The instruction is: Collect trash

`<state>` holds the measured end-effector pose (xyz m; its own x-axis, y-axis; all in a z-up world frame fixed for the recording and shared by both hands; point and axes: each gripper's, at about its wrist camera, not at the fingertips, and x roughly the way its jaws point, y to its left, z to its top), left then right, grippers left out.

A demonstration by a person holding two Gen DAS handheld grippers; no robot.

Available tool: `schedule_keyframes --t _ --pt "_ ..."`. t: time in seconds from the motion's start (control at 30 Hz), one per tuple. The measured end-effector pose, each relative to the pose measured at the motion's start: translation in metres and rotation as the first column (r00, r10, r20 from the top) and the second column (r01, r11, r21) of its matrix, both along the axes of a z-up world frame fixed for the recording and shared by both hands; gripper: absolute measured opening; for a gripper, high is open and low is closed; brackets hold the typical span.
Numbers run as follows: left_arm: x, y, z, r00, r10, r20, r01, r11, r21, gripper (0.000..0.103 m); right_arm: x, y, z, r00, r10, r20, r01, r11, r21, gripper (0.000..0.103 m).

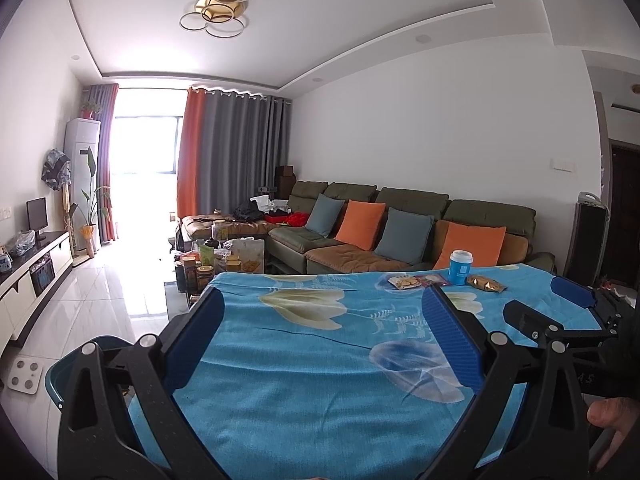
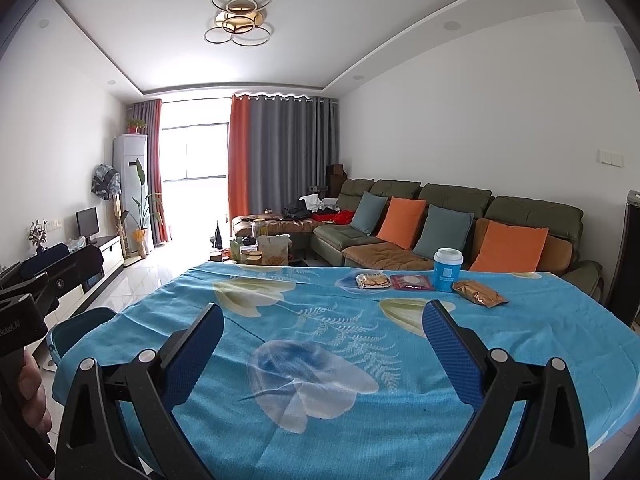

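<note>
Left of the blue cup (image 2: 448, 270), a teal bin (image 2: 76, 330) sits beside the table (image 2: 560, 360). Both the left gripper (image 1: 324, 328) and right gripper (image 2: 324, 340) hover spread, empty. Just left of the cup lie a crinkly biscuit pack (image 2: 373, 280) and red sachet (image 2: 412, 282); right, a gold foil pouch (image 2: 478, 293). Best pinch the thin wrappers by an edge.

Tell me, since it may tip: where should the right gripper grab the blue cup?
Grip the blue cup around its mid-body, below the white lid, coming level from the near side. It stands upright, and wrappers lie close on both flanks. The right gripper is open.
</note>
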<state>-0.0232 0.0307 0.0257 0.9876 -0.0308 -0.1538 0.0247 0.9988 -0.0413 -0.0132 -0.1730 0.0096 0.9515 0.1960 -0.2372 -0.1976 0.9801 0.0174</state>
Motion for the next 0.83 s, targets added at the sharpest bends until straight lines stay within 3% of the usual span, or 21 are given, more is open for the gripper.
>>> schedule_keyframes --t 0.6,0.83 --pt "-0.001 -0.002 0.0 1.0 0.007 0.003 -0.007 1.0 0.006 0.097 -0.001 -0.003 0.001 1.0 0.001 -0.007 -0.001 1.0 0.01 0.096" --pt "0.021 0.003 -0.002 0.998 0.039 -0.058 -0.036 0.998 0.047 0.097 0.017 -0.025 0.005 0.999 -0.052 -0.013 0.052 0.999 0.005 0.096"
